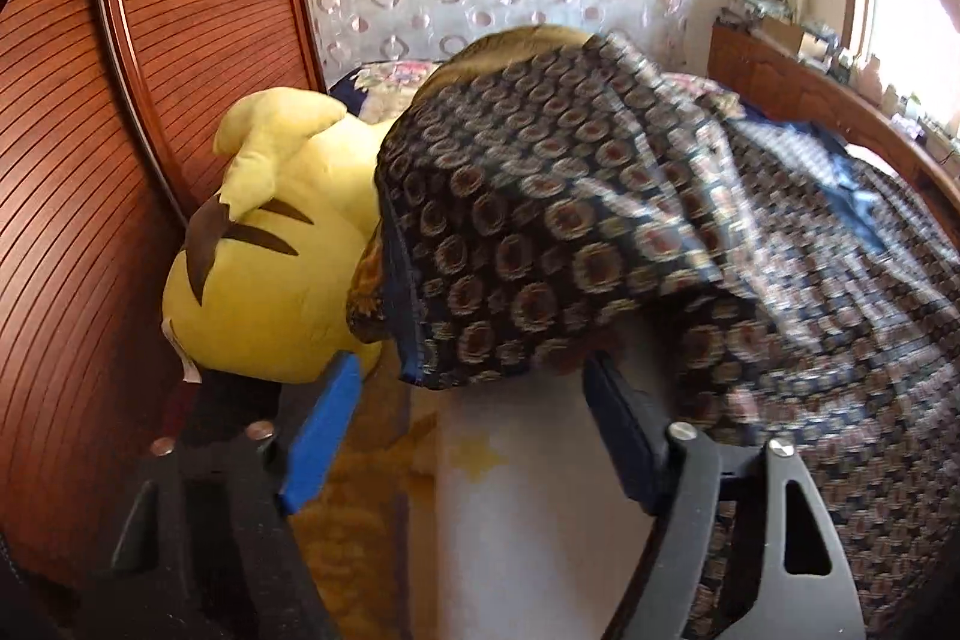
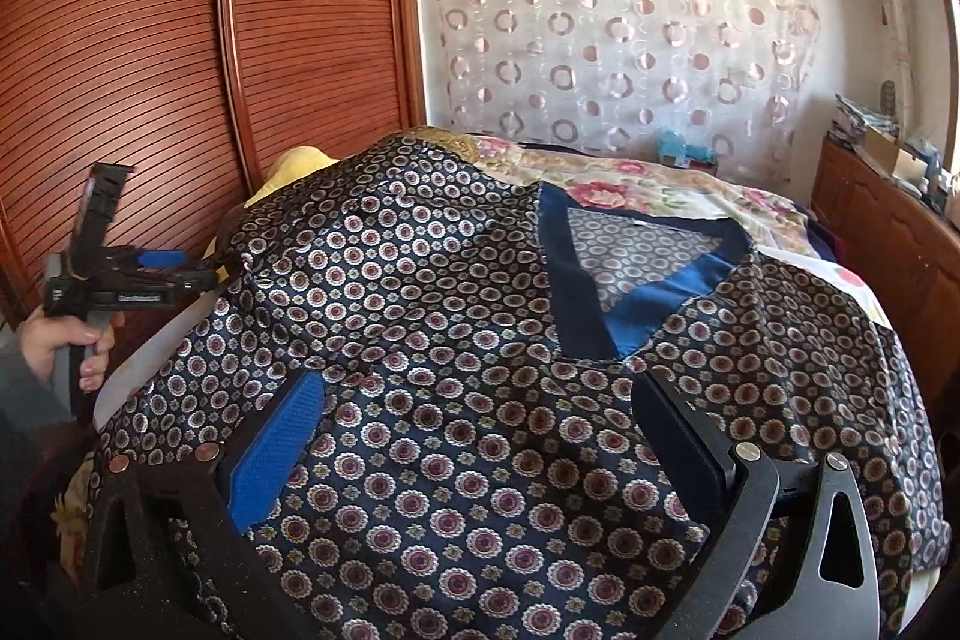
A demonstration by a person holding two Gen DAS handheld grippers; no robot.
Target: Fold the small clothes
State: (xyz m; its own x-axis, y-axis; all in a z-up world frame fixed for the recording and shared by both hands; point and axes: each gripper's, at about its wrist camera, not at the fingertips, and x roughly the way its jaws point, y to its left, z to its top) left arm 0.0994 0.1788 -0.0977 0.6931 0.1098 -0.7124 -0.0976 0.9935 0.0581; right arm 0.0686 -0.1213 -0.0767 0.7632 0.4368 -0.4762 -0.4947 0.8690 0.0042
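Note:
A dark blue satin top [image 2: 456, 292] with a round flower print and a plain blue V-neck band [image 2: 606, 292] lies spread on the bed. My right gripper [image 2: 480, 400] is open just above its lower front, touching nothing. My left gripper [image 1: 474, 370] is open at the top's left side, where a sleeve [image 1: 540, 220] drapes over a plush toy; the sleeve's edge hangs just beyond the fingertips. The left gripper [image 2: 204, 274] also shows in the right wrist view, held by a hand at the sleeve.
A yellow plush toy [image 1: 270, 268] lies under the sleeve, against a brown slatted wardrobe door [image 2: 180, 70]. A floral bedspread [image 2: 648, 190] covers the bed. A wooden cabinet [image 2: 888, 232] with clutter stands on the right. A patterned curtain [image 2: 600, 40] hangs behind.

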